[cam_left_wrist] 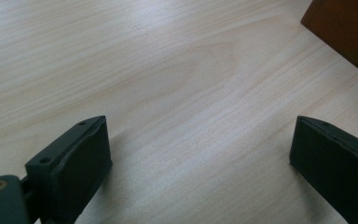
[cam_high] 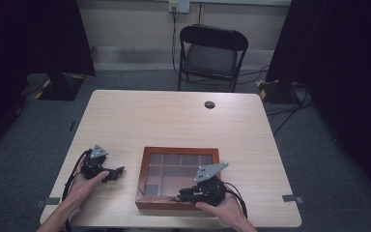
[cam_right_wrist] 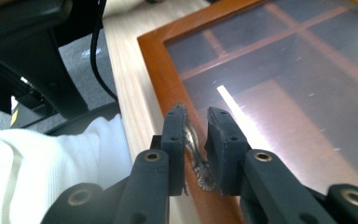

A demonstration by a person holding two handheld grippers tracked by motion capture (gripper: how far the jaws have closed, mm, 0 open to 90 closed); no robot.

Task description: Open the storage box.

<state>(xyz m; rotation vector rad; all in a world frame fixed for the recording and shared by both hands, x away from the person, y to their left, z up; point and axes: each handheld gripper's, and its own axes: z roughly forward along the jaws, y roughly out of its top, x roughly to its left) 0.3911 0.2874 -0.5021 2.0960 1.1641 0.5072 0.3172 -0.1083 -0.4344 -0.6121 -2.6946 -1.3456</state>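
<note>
Wooden display box (cam_high: 146, 166) with glass lid sits lower centre of my high view. My right gripper (cam_right_wrist: 196, 140), at its near edge, pinches the small metal clasp (cam_right_wrist: 196, 156). My left gripper (cam_left_wrist: 198, 154), jaws apart, rests lower left on the table (cam_high: 174, 121).

A pale, matt wood grain is shown on the tabletop (cam_left_wrist: 168, 70). The box (cam_right_wrist: 158, 70) is framed in smooth reddish-brown wood, its lid (cam_right_wrist: 284, 93) a glossy, scratched clear pane. Matt black fingers (cam_right_wrist: 175, 135) are seen gripping a toothed metal clasp (cam_right_wrist: 196, 154).
</note>
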